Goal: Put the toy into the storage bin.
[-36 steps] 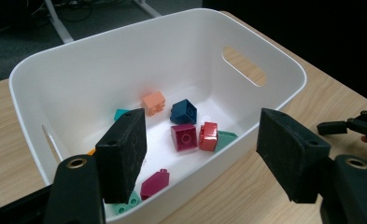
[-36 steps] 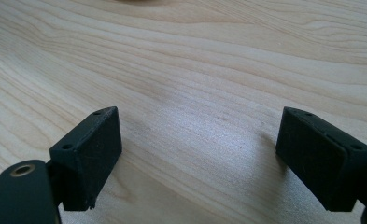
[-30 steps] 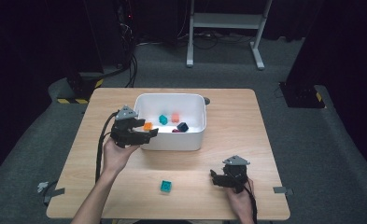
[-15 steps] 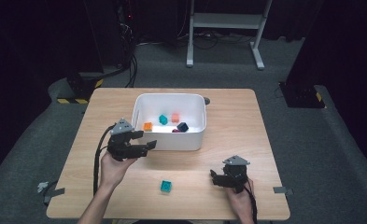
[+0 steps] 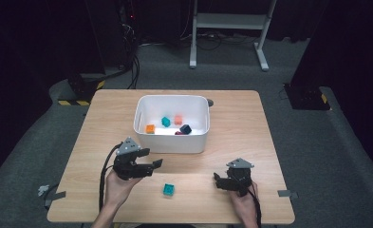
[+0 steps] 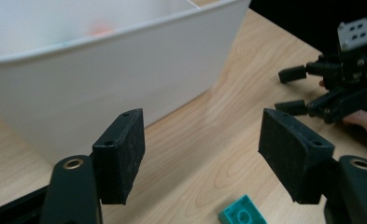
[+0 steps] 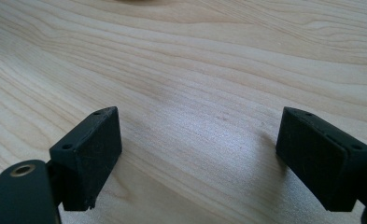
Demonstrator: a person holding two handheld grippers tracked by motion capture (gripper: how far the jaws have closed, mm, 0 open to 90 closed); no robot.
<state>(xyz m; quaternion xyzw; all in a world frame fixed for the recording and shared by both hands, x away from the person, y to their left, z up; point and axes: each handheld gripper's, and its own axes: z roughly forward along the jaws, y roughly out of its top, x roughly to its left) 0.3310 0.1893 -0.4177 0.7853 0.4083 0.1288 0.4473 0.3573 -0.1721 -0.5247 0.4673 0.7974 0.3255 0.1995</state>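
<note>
A teal block (image 5: 169, 189) lies on the wooden table (image 5: 234, 121) in front of a white bin (image 5: 171, 143). My left gripper (image 5: 158, 164) hovers open just left of and above the block, pointing right, with nothing between its pads. In the left gripper view the open left gripper (image 6: 204, 156) frames bare wood, the teal block (image 6: 242, 215) lies low between the jaws, and the bin wall (image 6: 102, 79) stands behind. My right gripper (image 5: 218, 181) rests open at the near right of the table. In its own view the right gripper (image 7: 197, 154) stands over bare wood.
Inside the bin lie an orange block (image 5: 150, 128), a teal block (image 5: 165, 121), a salmon block (image 5: 178, 119) and a dark block (image 5: 185, 128). The right gripper (image 6: 333, 88) shows far right in the left gripper view. Dark floor surrounds the table.
My left gripper has come down and back from the bin's front left rim to the table before the bin, nearer the teal block. The right gripper has stayed put.
</note>
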